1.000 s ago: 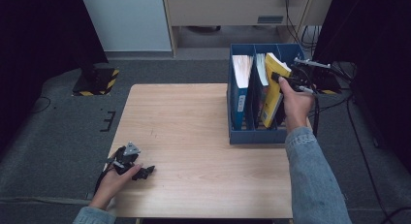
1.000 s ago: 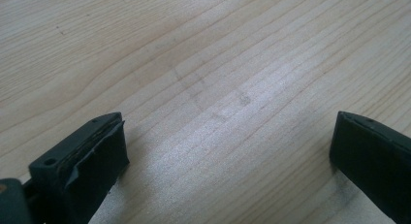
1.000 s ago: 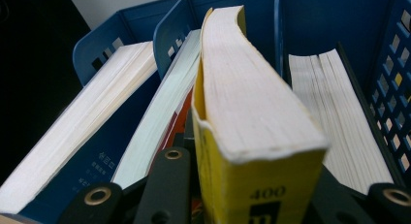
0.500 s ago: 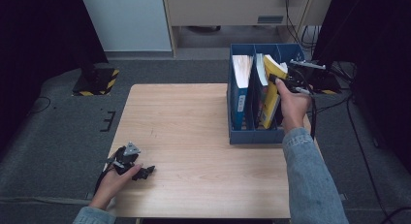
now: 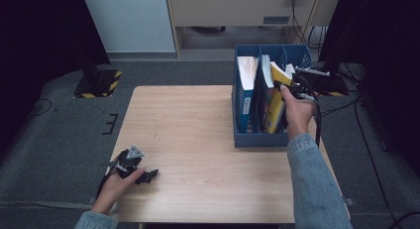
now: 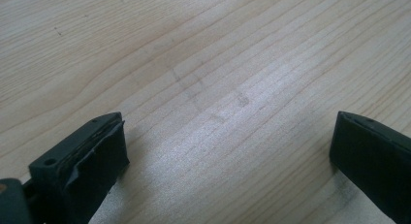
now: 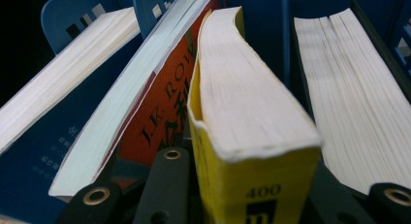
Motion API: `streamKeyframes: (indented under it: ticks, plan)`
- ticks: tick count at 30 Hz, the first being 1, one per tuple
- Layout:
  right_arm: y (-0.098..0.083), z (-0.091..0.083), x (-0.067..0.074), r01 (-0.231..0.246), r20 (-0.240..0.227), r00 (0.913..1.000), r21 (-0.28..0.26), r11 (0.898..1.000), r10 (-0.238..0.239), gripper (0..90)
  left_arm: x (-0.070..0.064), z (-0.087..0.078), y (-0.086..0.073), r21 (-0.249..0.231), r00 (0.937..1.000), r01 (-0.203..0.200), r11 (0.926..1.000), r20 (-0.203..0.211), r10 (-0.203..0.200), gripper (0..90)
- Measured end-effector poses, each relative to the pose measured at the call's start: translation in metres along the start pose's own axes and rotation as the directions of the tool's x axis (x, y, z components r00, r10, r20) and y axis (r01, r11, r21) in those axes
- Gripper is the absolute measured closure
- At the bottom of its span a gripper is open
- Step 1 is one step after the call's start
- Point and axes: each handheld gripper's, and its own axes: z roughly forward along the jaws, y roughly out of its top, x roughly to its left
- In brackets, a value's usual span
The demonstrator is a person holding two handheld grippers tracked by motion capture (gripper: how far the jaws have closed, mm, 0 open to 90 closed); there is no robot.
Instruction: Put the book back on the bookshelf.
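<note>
Jaws of the right gripper (image 7: 252, 200) were clamped on the yellow book (image 7: 247, 136), one black jaw on each side of its lower end at the bottom centre of the right gripper view. Jaws of the left gripper (image 6: 228, 156) stood wide apart at the lower corners of the left gripper view, with nothing between them but bare wooden table (image 6: 203, 64).

In the high view the yellow book (image 5: 278, 90) leaned tilted inside the blue rack (image 5: 247, 140) at the upper right of the table (image 5: 198, 140), with the right gripper (image 5: 297, 87) on it. The left gripper (image 5: 136, 172) lay low at the lower left corner of the table.

Counted in the right gripper view, four books stood in the rack: a dark blue book (image 7: 43, 136) at the far left, an orange book (image 7: 160, 112) beside it, the yellow one at centre, and a thick book (image 7: 354, 98) at the right showing its page edges. The rack seemed to have three compartments, though the dividers were partly hidden.

The orange cover read "J.K. ROW", cut off by the pages above it, with larger characters beneath. The yellow spine carried "400". The small white writing on the blue cover was too small to read.
</note>
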Motion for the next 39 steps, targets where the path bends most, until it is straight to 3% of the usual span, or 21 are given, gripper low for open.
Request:
streamKeyframes:
  ticks: [39]
  plan:
    - [-0.011, 0.007, -0.001, 0.003, 0.016, 0.9999, 0.029, 1.0, -0.003, 73.4, 0.0, 0.0, 0.0, 0.006, 1.0, -0.005, 1.0, 0.0, 0.005, 0.0]
